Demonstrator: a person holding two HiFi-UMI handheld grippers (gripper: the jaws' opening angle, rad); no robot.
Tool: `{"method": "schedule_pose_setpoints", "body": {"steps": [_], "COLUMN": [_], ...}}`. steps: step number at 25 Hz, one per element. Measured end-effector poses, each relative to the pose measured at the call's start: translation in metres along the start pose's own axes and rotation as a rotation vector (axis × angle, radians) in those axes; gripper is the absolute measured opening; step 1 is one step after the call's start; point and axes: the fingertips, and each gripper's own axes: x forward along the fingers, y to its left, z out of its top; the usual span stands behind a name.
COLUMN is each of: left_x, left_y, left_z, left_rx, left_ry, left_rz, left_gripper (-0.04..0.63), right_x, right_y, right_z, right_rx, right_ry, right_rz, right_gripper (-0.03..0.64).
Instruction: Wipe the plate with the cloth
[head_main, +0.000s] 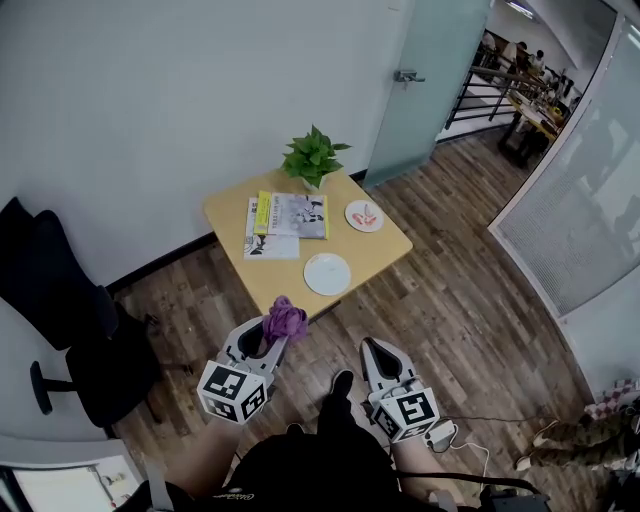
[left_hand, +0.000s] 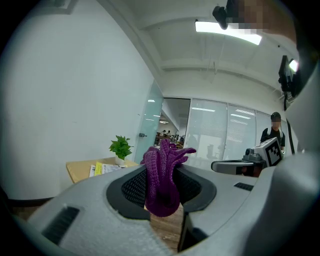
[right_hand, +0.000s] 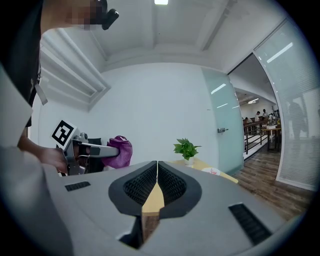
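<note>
A purple cloth is clamped in the left gripper; the right gripper is closed, empty, short of the desk.

Small wooden table, upper centre of frame
On it: potted plant at the top corner, magazines left, red-patterned plate right, plain white plate lowest.

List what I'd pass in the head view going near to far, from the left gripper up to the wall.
left gripper → purple cloth held in its jaws → plain white plate → magazines → potted plant
</note>
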Motion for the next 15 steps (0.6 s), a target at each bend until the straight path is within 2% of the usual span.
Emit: {"method": "schedule_pose_setpoints", "body": {"steps": [8,15], "left_x": [0.049,0.126], "left_y": [0.021,0.018], "left_z": [0.010,0.045], "left_rx": [0.010,0.021], "left_ry": [0.012,-0.011], "left_rz": [0.035,0.074], "left_gripper": [0.127,0.127], "right_x": [0.055,0.089], "right_y": [-0.032,-0.098], "right_z": [0.012,0.036], "right_rx": [-0.002,-0.017], "right_ry": [-0.015,-0.022], "right_rz": [0.079,0.144], "right_gripper": [0.009,0.009]}}
